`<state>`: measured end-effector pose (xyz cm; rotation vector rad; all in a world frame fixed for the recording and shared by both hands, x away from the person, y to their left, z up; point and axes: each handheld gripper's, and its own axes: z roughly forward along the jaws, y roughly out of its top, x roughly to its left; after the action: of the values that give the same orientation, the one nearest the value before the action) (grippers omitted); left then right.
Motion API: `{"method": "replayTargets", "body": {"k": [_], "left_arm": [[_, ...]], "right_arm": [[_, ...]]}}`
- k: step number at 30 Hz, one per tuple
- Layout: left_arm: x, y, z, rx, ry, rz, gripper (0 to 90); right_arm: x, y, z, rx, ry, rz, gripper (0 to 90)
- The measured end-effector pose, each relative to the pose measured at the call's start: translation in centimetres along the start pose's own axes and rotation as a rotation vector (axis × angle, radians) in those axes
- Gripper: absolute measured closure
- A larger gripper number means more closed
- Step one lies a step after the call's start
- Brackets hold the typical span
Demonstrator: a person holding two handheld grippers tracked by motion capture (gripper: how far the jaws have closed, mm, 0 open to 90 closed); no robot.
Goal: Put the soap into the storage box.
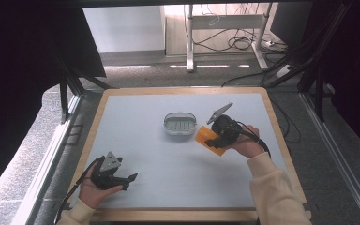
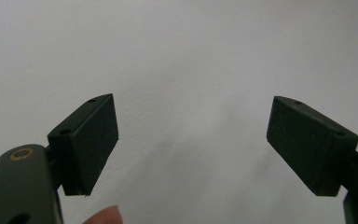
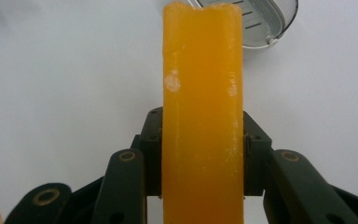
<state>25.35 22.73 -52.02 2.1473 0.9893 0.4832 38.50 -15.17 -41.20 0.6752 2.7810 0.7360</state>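
Note:
An orange soap bar point(image 3: 202, 116) stands edge-on between the black jaws of my right gripper point(image 3: 202, 158), which is shut on it. From above, the same orange bar point(image 1: 205, 137) pokes out left of the right gripper point(image 1: 214, 139), just right of a grey oval soap dish point(image 1: 181, 123) near the table's middle. The dish's rim point(image 3: 265, 28) peeks past the bar's top end. My left gripper point(image 1: 130, 179) rests low at the front left of the table, open, its pads point(image 2: 91, 140) wide apart over bare white surface with nothing between them.
The white tabletop point(image 1: 168, 159) has a wooden border point(image 1: 281, 136). Beyond the far edge are a desk frame point(image 1: 225, 28) and loose cables point(image 1: 239, 44) on the floor. Dark curtains flank both sides.

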Motion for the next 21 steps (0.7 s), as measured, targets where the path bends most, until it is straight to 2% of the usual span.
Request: {"method": "replayTargets", "body": {"k": [6, 9, 21], "left_arm": [[0.0, 0.0, 0.0, -0.004, -0.006, 0.0, 16.5], [0.0, 0.0, 0.0, -0.012, -0.01, -0.001, 16.3], [0.0, 0.0, 0.0, -0.004, -0.003, -0.003, 16.4]], "right_arm": [[-0.1, 0.7, 0.1, 0.001, 0.003, -0.025, 62.1], [-0.2, 1.1, 0.2, 0.006, -0.002, -0.02, 62.1], [-0.5, 2.6, 0.3, 0.013, 0.011, -0.05, 62.1]]}}
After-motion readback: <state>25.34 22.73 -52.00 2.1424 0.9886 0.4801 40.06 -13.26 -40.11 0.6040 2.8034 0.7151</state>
